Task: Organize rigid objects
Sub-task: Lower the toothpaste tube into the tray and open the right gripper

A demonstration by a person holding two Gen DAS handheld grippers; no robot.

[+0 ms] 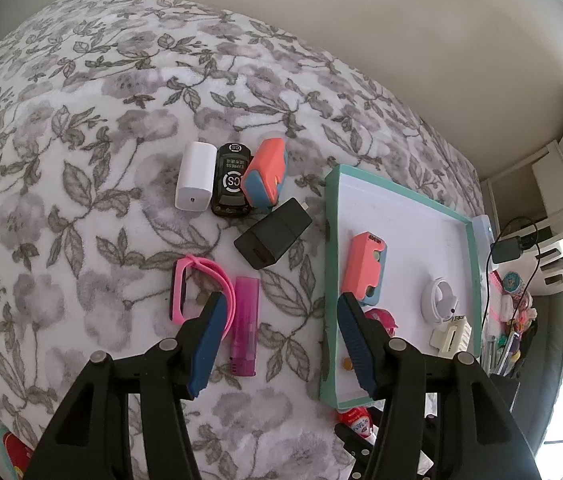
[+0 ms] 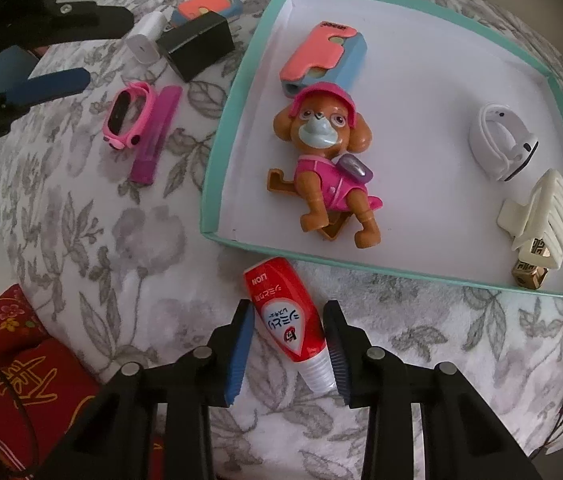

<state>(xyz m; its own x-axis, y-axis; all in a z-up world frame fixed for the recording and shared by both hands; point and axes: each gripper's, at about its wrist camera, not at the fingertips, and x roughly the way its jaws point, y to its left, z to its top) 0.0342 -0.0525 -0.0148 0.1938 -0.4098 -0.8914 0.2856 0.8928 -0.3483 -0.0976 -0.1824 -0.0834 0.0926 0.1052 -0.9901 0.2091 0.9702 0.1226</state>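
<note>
Surface: we see a soft, fuzzy blanket (image 2: pixel 153 240) printed with grey leaves and flowers.
Tray: a shallow rectangular box lid (image 2: pixel 217 184) with teal walls and a smooth white floor lies on the blanket.
In the tray: we count a glossy plastic toy dog (image 2: pixel 329 160) in a pink cap and vest, a coral and blue block (image 2: pixel 321 56), a white band (image 2: pixel 501 140) and a ribbed cream hair clip (image 2: pixel 537 216).
Tube: we find the small red and white tube (image 2: pixel 287 316) on the blanket just outside the tray's near wall. Its long axis runs from that wall toward the camera, flat end nearest the tray, ribbed white cap nearest us.
Right gripper (image 2: pixel 287 346): its blue ridged pads flank the tube; we see narrow gaps on both sides, so no pinch.
Left gripper (image 1: pixel 281 344): its fingers stand spread and empty above the blanket and the tray's edge.
Loose items: a pink band (image 1: pixel 197 292), magenta translucent lighter (image 1: pixel 245 324), black charger (image 1: pixel 273 234) and white charger (image 1: pixel 195 176) lie on the blanket.
</note>
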